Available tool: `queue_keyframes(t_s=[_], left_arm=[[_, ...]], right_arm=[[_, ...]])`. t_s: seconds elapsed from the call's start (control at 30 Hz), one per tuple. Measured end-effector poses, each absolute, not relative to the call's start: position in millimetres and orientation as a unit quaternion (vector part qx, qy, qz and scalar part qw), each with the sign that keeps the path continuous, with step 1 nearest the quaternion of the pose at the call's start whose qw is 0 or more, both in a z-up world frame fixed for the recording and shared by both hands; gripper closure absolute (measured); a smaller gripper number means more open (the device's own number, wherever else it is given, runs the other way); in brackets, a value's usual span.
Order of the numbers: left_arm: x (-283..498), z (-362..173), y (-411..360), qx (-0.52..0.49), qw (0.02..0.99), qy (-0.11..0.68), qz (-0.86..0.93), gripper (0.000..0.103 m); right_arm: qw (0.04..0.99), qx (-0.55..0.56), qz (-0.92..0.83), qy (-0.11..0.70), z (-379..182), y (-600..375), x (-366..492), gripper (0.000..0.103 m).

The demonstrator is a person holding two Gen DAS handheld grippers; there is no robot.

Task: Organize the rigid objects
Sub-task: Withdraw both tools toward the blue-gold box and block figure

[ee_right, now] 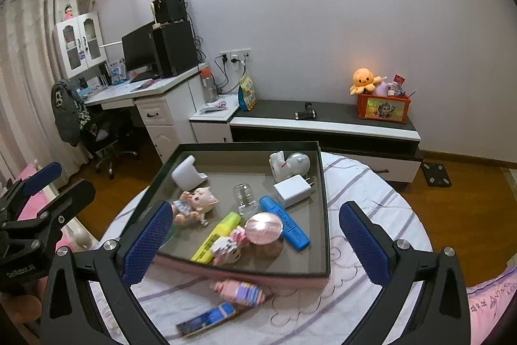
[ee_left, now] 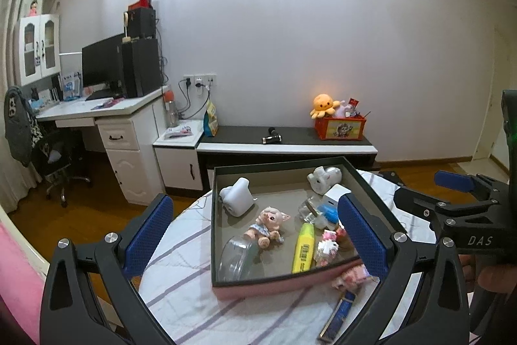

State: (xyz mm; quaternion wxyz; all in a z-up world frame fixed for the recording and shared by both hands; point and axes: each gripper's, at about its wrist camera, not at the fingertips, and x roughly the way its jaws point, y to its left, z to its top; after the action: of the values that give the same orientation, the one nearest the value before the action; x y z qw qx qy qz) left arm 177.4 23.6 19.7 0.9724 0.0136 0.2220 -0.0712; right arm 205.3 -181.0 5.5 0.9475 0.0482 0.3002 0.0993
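On the round table (ee_right: 371,183) sat the box (ee_right: 323,215), already holding the pig (ee_right: 197,202), markers and charger, while both tools, left (ee_left: 255,231) and right (ee_right: 255,235), hung wide and empty above it, probably choosing between the pink block toy (ee_right: 239,291) and blue case (ee_right: 206,319) lying outside.

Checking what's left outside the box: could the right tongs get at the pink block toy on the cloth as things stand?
Probably yes: the right tongs are open and empty, and the pink block toy lies uncovered in front of the box.

White wall (ee_left: 290,37), wooden floor (ee_right: 468,193), corner desk (ee_left: 97,109) (monitor on top), low cabinet (ee_right: 323,122).
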Motion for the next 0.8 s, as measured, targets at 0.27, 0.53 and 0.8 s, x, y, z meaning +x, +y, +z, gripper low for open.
queue_keyframes(t_s=[0.27,0.53,0.8], left_arm=[[134,19,34,-0.005,0.973,0.219,-0.068,0.000],[93,-1,33,-0.011,0.971,0.229,-0.070,0.000],[68,-22,27,-0.013,0.966,0.248,-0.074,0.000]], right_arm=[[0.953,0.060,0.100,0.281,11,-178,158,0.000],[0.954,0.070,0.102,0.271,4,-184,111,0.000],[0.950,0.090,0.077,0.290,-24,-197,81,0.000]])
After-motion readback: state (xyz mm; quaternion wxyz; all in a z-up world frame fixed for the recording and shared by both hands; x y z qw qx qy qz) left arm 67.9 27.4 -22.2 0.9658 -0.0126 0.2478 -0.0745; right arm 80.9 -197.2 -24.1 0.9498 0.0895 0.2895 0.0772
